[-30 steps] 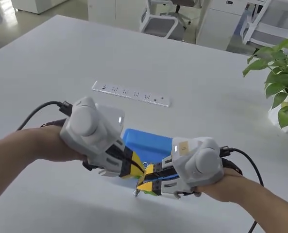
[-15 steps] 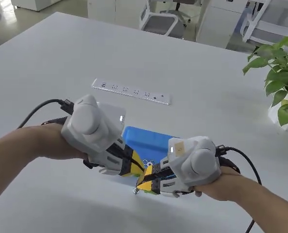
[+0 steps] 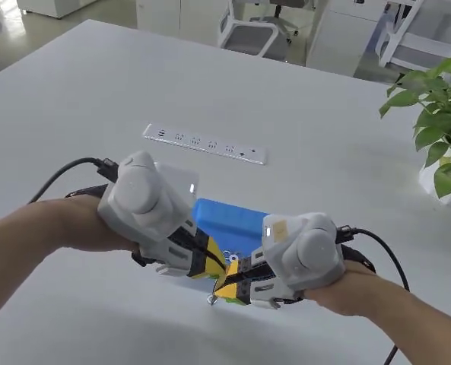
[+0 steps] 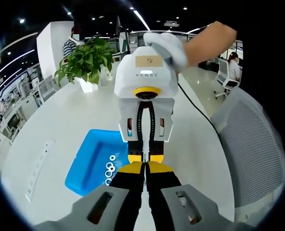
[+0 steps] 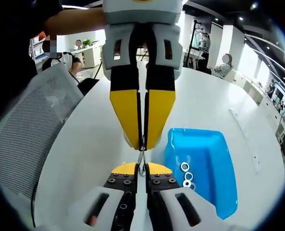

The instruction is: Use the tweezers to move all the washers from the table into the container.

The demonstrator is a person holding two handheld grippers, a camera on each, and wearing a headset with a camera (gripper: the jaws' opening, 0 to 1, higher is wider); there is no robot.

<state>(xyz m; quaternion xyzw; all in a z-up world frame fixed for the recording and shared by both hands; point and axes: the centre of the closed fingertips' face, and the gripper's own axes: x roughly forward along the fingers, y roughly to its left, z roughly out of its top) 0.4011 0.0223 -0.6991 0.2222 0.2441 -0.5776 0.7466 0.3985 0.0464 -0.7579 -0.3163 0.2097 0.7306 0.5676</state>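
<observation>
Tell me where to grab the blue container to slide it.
Take the blue container by its raised rim, from above, one jaw inside and one outside, probably at the end away from the washers: it is shallow, lies flat, and that end is bare.

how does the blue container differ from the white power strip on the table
The blue container is a bright blue open tray with raised walls; the power strip is white, flat, long and narrow. The blue container holds several washers; the power strip has nothing on it. In the head view the blue container lies nearer, the power strip farther back. Both rest on the white table.
</observation>
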